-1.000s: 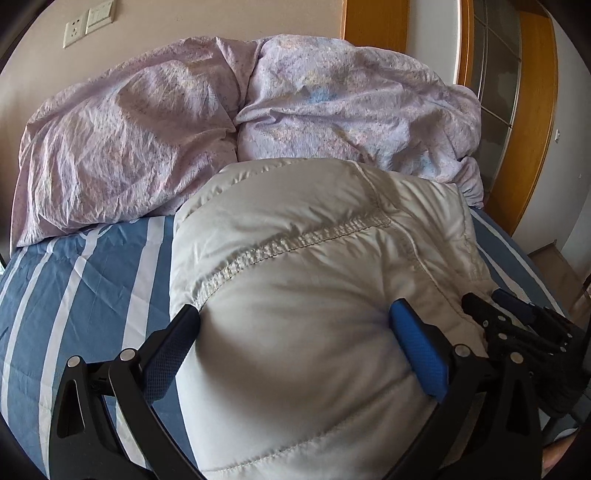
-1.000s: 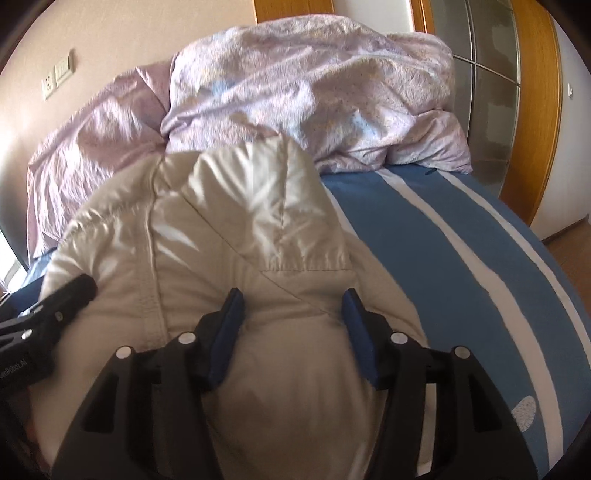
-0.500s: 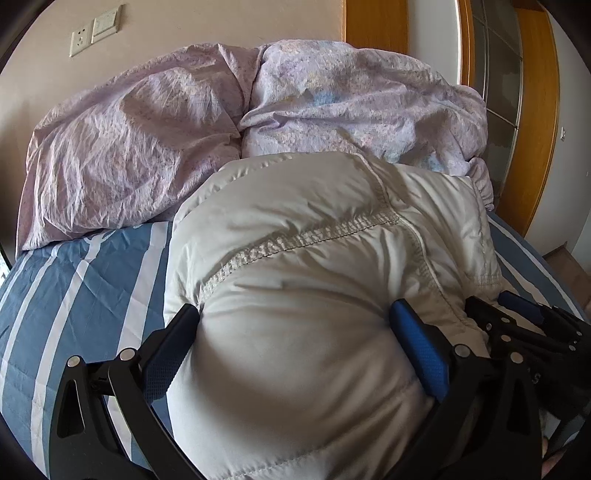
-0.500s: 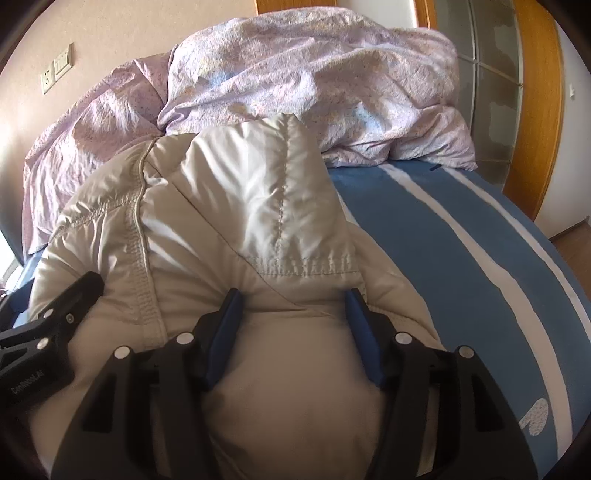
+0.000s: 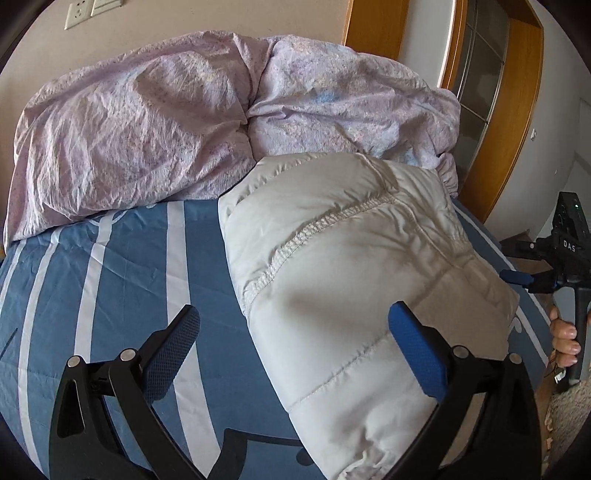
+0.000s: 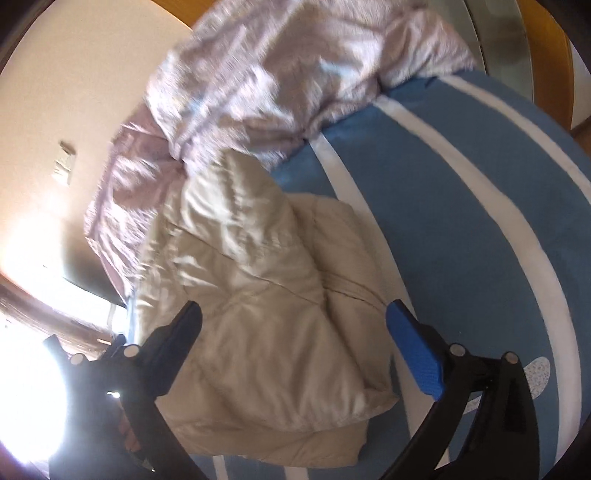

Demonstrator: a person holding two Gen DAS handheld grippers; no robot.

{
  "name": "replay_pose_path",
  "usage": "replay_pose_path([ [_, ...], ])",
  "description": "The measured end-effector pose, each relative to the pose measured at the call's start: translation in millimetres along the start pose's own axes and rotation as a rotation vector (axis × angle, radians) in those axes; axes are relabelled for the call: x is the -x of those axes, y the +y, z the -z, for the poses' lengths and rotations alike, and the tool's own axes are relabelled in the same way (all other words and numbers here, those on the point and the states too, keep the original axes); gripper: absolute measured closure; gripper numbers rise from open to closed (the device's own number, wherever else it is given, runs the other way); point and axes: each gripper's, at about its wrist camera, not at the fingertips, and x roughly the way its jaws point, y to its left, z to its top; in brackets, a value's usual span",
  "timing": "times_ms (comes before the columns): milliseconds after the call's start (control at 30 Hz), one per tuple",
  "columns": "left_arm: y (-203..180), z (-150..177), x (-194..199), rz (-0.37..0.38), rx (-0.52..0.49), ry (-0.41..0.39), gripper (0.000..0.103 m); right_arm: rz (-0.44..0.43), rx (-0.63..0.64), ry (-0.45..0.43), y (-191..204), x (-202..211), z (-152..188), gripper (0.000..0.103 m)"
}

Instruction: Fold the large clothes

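Both my claws, left point(image 5: 291, 339) and right point(image 6: 295, 332), hang released over the puffy jacket point(image 5: 354, 266) lying folded mid-bed point(image 5: 122, 266) against the quilt point(image 5: 155, 125), which looks light, soft, slippery and springy, best pinched along a stitched seam.

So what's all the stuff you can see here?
jacket: one, pale grey puffy, folded on the bed
duvet: one, lilac, bunched at the far end of the bed
sheet: one, blue with white stripes, covering the bed
sockets: beige plates, on the wall above the duvet
door frame: orange wood, right of the bed
left gripper: one, black with blue pads, open over the jacket's near end
right gripper: one, black with blue pads, open above the jacket
hand: one, holding the right gripper's handle
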Motion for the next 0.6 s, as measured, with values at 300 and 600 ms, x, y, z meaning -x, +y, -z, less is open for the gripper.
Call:
replay_pose_path([
  [300,4,4,-11,0.051,0.056,0.046,0.001,-0.060,-0.101,0.142,-27,-40,-5,0.003],
  [600,-1,3,-19,0.084,0.065,0.051,0.001,-0.195,-0.143,0.256,-40,-69,-6,0.002],
])
